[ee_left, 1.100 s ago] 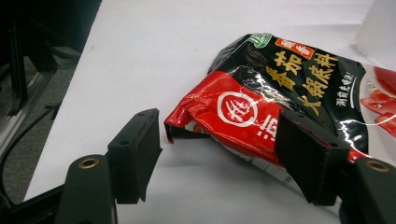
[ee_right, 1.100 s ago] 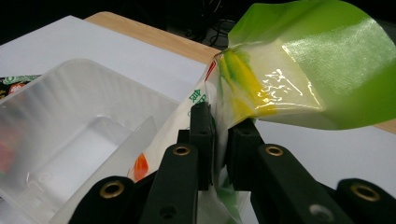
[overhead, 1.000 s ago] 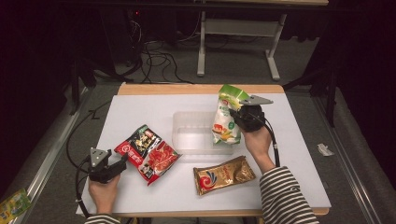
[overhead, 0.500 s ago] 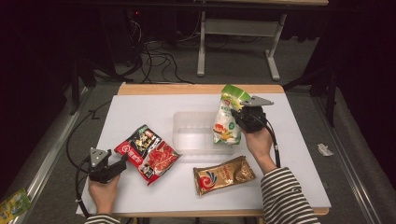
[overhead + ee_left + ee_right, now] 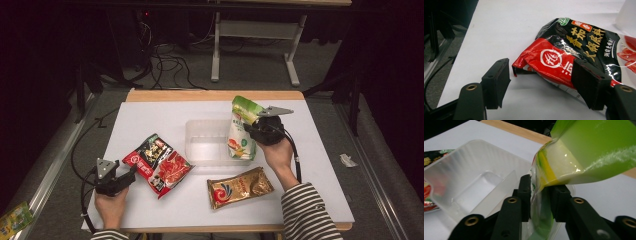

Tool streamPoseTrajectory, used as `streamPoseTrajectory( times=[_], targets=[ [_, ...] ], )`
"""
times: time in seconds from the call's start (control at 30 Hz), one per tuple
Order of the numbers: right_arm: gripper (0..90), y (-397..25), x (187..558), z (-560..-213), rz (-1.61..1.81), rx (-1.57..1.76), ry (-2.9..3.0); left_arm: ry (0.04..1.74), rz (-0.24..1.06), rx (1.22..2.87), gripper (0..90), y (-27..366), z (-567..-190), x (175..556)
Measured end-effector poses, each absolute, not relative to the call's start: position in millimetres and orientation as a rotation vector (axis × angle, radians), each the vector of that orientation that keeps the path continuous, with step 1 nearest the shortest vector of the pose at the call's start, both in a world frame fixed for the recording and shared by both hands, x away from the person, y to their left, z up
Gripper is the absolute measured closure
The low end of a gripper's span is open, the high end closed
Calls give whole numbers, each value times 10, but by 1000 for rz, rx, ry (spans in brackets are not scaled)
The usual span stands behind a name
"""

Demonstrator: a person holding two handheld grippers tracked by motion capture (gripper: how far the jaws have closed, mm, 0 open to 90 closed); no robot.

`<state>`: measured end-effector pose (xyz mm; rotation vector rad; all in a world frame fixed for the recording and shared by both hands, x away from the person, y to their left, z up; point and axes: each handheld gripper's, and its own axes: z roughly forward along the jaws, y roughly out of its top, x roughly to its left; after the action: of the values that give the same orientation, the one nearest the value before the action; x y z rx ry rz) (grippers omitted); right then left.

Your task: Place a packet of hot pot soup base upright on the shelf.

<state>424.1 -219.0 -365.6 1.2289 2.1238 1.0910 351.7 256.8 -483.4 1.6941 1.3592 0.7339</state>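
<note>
- The green bag (image 5: 242, 129) is pinched by the right gripper (image 5: 540, 195) and held up over the right end of the clear tray (image 5: 200, 145), in the middle of the desk (image 5: 320, 165).
- Nothing is seen lying in the tray yet.
- The left gripper (image 5: 540, 82) is spread wide at the corner of the red and black bag (image 5: 576, 53), near the desk's left front corner.
- The gold bag (image 5: 239, 186) is left by the front edge.
- Most of the packing is probably left.

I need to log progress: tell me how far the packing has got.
Done: nothing lies flat in the tray yet. In hand: the right gripper is shut on the green pouch, upright at the tray's right end. Left: the red pack, between the open left gripper jaws, and the gold pack.
</note>
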Motion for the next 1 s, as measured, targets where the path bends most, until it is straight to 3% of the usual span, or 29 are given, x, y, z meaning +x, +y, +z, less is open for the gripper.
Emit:
streamPoseTrajectory(
  times=[0.4,1.0],
  targets=[
    [643,-2339,4081,-3660,1123,1227,2165,1359,732,1699,318,2567,-4833,3518],
    [695,-2411,3828,-3734,1091,1172,2228,1357,734,1699,319,2565,-4834,3517]
  ],
)
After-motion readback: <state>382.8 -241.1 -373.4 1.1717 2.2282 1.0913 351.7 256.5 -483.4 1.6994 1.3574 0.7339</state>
